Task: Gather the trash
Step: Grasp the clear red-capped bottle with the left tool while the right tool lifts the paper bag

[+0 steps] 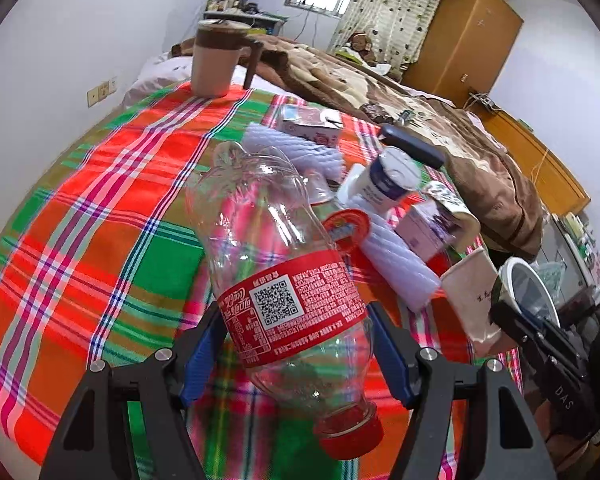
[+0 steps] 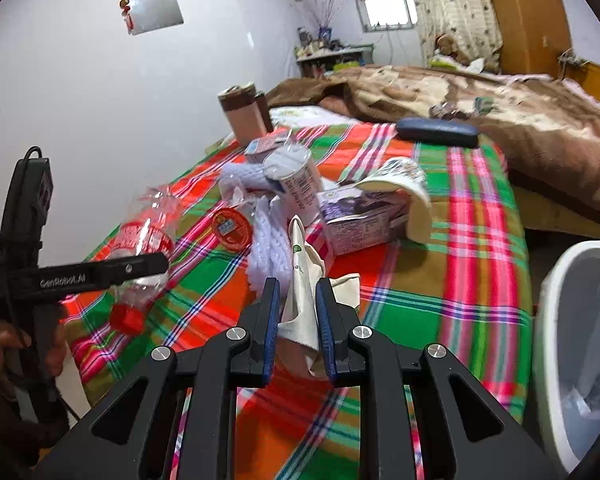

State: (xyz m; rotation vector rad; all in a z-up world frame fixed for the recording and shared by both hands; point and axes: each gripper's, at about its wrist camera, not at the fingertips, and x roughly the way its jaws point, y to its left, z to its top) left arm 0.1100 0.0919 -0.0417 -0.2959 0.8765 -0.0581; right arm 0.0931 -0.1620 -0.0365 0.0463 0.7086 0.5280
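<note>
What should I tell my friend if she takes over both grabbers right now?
Left gripper: shut on the clear plastic cola bottle with red label and red cap, lifted off the bed.
Right gripper: shut on the crumpled beige paper cup.
White trash bin with a clear liner: on the floor beside the bed, right of the right gripper.
Done: both pieces are gripped; neither is in the bin yet.
Left on the red-and-green plaid cloth: white foam netting, round red lid, white yogurt cups, purple-and-white cartons.
</note>
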